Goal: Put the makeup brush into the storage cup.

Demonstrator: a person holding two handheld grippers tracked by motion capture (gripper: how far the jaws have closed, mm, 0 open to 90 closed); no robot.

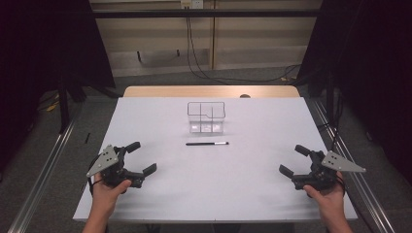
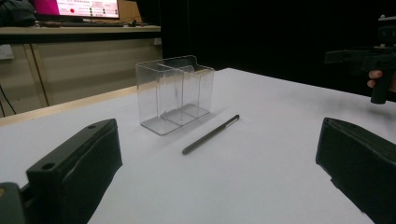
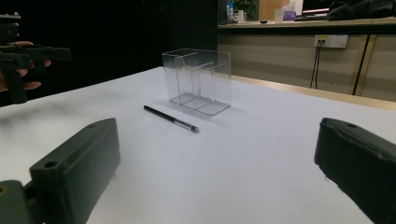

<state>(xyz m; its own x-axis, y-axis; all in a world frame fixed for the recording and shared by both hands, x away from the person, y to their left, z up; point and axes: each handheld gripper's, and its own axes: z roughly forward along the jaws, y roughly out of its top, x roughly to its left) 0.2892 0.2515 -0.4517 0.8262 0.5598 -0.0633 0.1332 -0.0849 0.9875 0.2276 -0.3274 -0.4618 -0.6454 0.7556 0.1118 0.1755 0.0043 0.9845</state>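
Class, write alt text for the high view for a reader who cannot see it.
A dark pen lies flat on a white table, just in front of an empty clear organizer. A person holds the left tool and right tool open near the table's front corners.

On the one white table [image 1: 252, 184] stand one clear plastic organizer [image 1: 206, 117] with three compartments and one thin black brush [image 1: 207, 143]; two grippers, two hands.

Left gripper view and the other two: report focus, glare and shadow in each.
Left gripper view: near black jaws soft, thin dark pen sharp, faint shadow. Right gripper view: clear plastic divided organizer shows edge glints. High view: white table evenly lit, surroundings dark.
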